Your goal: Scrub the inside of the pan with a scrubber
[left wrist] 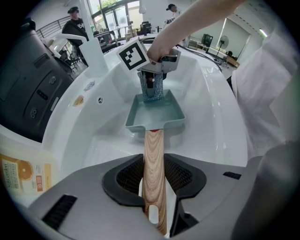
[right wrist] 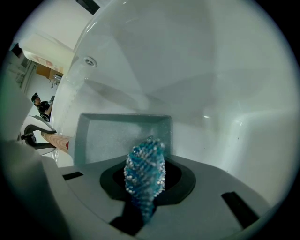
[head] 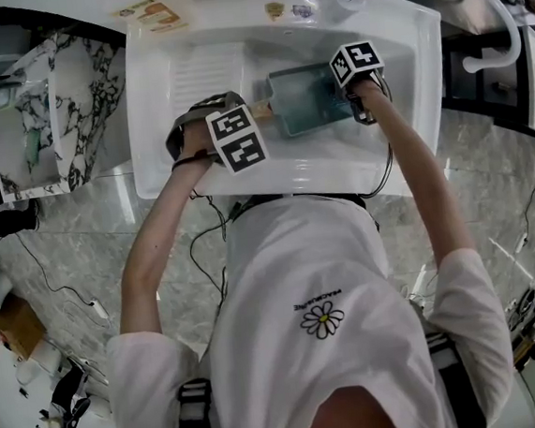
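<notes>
A white sink (head: 168, 105) holds a pale teal, square, steep-walled pan (left wrist: 157, 115) just ahead of the left gripper (left wrist: 154, 161), whose partly closed jaws clamp its light wooden handle (left wrist: 153, 150). The right gripper (right wrist: 147, 180), reaching into the pan, pinches a blue-and-white mesh scrubber (right wrist: 144, 161), seemingly touching the pan's floor.

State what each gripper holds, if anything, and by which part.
The left gripper holds the pan by its wooden handle, near the end. The right gripper holds the blue scrubber by its lower end.
</notes>
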`<state>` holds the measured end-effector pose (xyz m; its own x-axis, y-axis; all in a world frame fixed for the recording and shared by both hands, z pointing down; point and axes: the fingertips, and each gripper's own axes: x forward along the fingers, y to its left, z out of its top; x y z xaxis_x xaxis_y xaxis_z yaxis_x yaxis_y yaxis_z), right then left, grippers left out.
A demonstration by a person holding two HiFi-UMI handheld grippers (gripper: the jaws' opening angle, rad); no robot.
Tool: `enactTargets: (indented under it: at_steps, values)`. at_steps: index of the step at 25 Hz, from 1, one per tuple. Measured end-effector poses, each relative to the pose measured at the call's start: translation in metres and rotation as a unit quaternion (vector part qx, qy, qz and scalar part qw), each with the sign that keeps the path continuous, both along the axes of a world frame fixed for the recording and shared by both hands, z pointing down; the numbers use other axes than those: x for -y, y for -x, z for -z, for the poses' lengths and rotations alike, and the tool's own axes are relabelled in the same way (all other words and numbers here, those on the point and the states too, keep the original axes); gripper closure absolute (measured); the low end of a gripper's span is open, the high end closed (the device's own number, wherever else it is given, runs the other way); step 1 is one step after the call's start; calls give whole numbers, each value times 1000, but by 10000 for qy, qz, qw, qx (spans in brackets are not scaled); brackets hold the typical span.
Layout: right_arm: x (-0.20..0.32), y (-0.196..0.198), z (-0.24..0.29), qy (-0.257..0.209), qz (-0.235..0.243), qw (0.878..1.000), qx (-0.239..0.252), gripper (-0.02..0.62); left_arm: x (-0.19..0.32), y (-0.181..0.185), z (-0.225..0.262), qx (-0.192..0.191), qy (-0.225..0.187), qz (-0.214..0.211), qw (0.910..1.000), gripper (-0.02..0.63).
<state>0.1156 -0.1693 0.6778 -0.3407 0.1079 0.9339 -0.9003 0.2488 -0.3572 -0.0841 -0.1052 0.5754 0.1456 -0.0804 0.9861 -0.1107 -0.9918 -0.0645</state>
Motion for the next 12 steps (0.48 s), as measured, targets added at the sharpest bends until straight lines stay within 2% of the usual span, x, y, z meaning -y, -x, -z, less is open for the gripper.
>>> enactTargets:
  at_steps: [6, 12]
  values:
    - [-8, 19, 8, 1, 160, 9998, 119, 528, 1, -1, 1, 24, -36, -11, 10000, 463]
    - [-16, 58, 26, 110, -162, 9965, 808, 529, 1, -1, 2, 22, -111, -50, 9999, 463]
